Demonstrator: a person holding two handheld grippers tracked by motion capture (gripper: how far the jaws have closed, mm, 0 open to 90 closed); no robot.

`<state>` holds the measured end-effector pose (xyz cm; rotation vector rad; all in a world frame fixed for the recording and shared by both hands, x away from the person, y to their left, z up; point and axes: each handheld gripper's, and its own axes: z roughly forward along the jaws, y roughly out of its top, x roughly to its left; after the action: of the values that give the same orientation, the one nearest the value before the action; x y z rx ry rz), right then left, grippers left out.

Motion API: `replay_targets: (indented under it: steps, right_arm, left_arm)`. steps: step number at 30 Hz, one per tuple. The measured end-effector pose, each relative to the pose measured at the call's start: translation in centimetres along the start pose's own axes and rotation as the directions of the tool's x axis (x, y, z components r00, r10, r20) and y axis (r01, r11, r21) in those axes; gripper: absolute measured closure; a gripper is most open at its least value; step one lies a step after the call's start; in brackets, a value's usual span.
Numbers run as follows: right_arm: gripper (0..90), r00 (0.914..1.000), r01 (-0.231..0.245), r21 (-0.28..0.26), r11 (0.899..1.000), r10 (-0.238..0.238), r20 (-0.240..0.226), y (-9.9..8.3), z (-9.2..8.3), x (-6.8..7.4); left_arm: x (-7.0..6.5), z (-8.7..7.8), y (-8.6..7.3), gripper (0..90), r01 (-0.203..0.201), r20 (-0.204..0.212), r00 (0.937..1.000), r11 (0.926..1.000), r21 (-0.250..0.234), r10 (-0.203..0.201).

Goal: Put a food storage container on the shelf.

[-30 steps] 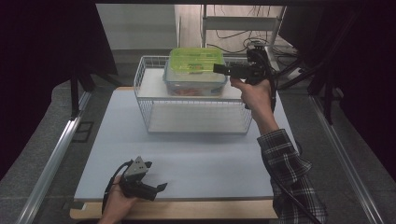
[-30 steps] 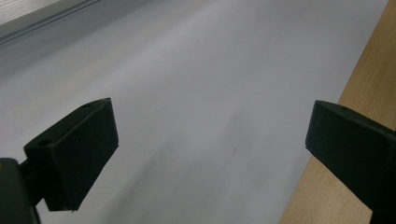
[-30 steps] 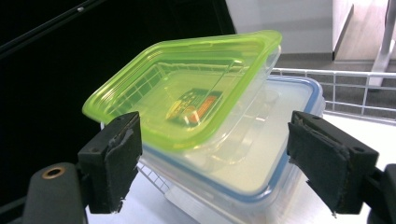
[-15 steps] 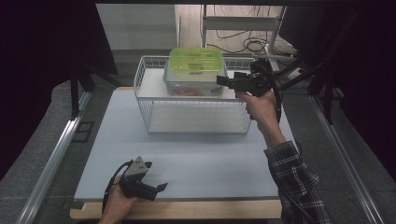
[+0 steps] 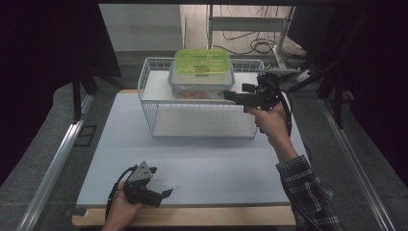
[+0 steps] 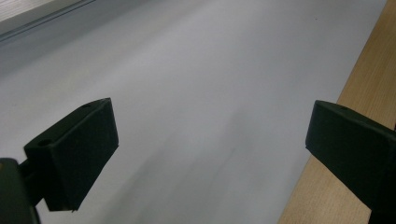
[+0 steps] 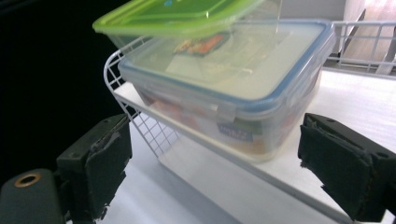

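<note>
- Reaching toward the stacked boxes, your right hand-held gripper (image 5: 230, 95) has just been opening its jaws; they stand wide now with nothing pressed between the pads, the clear box's corner framed between them but apart from both.
- That clear food box with the blue-rimmed lid (image 7: 233, 88) sits on the white shelf board (image 7: 336, 98) inside the wire basket (image 5: 202, 127), at about 9 o'clock from your right gripper tip in the high view, just beside it.
- On top of it rests the green-lidded box (image 5: 202, 62), shifted a little off square.
- Your left hand-held gripper (image 5: 161, 192) lies low at 7 o'clock on the table (image 5: 216, 163), jaws spread apart, empty, over the bare grey mat near the wooden edge.
- Judging progress: nothing is gripped yet, so the approach looks nearly done while the grasp itself, and any lift out of the basket, is left.
- You would want the pads around the lower box's corner before closing.
</note>
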<state>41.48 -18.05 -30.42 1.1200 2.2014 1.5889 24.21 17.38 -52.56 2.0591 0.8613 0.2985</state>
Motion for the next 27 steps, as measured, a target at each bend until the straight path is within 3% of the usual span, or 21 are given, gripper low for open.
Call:
replay_targets:
  steps: [19,27]
  right_arm:
    - [7.4,0.9973,0.072,0.049,0.996,-0.071,-0.014,-3.0,0.3,0.9]
    - [6.7,0.9967,0.08,0.058,0.995,-0.079,-0.015,-4.2,0.3,0.9]
  left_arm:
    - [0.2,-0.1,0.0,2.2,0.019,0.015,0.9997,0.9996,-0.021,-0.019]
    - [0.1,0.0,0.0,2.1,0.019,0.015,0.9997,0.9996,-0.02,-0.018]
